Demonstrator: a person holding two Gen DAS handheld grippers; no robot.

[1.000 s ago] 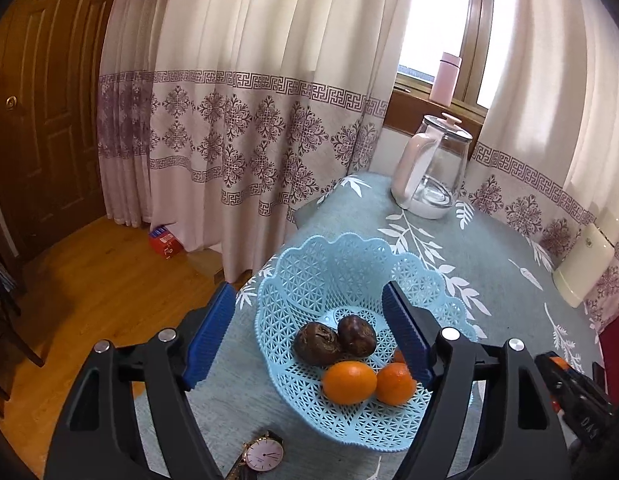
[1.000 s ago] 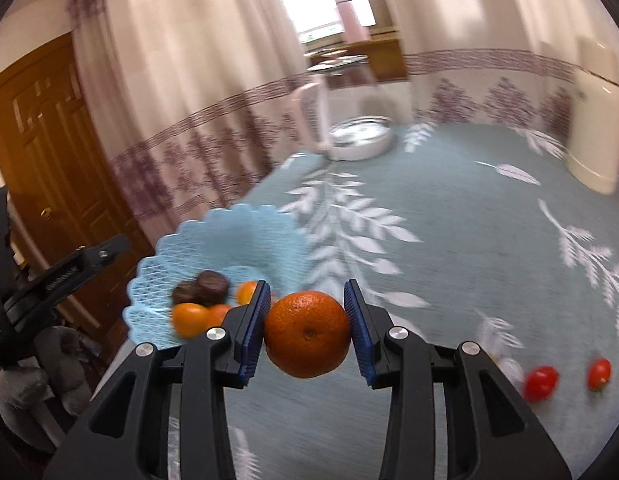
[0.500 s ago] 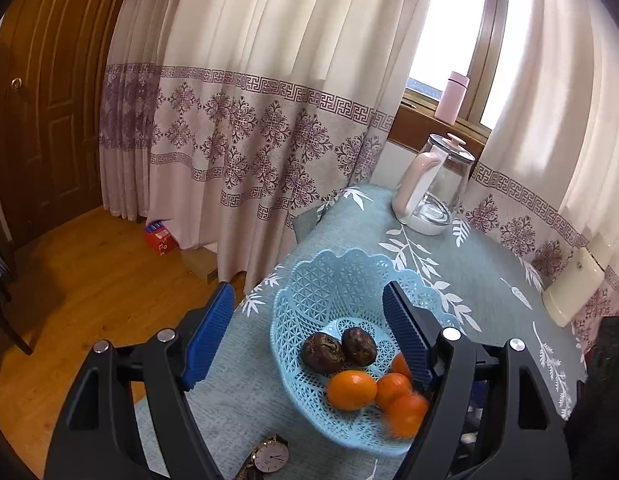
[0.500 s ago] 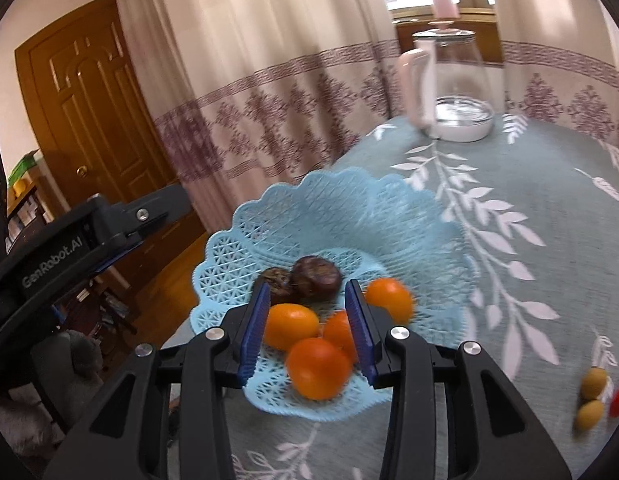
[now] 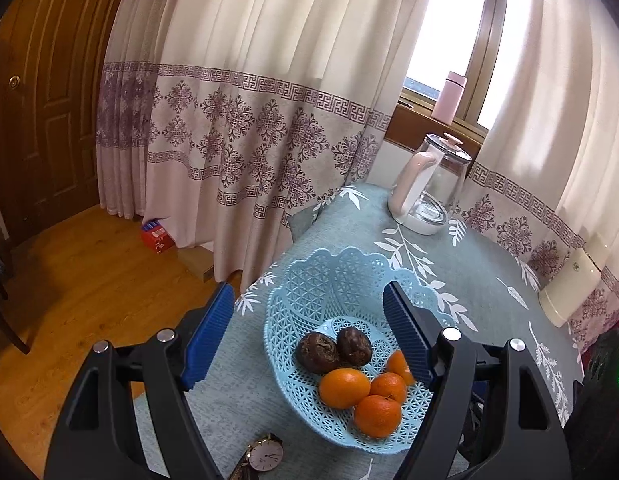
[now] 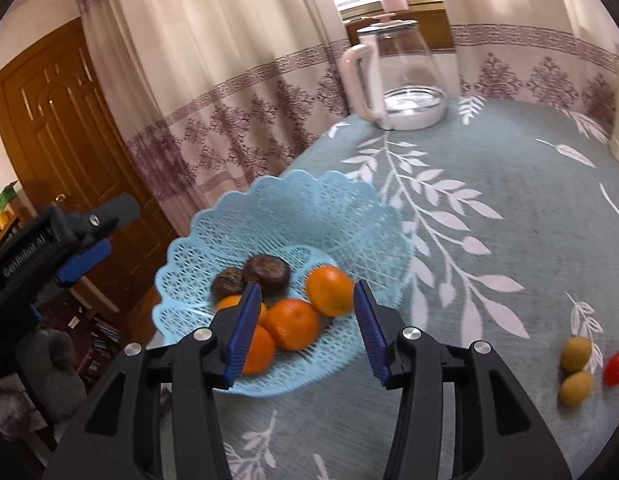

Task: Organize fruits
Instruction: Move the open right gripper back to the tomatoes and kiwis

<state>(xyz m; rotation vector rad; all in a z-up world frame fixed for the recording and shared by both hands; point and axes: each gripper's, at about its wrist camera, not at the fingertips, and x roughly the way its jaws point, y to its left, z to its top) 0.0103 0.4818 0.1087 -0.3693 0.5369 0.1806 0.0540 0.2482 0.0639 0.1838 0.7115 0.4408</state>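
Glass kettle (image 5: pixel 429 192), pink bottle (image 5: pixel 449 98), wristwatch (image 5: pixel 264 456); perhaps a box (image 5: pixel 157 236)

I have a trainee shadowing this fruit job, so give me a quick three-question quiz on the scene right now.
1. True or false: the right gripper holds an orange between its jaws.
2. How many oranges lie in the blue basket?
3. Which fruit sits on the tablecloth outside the basket? A) two green fruits and a red tomato; B) a banana; C) a dark passion fruit.

Key
1. False: both the right gripper and the left gripper are open and empty.
2. Four, beside two dark fruits.
3. A.
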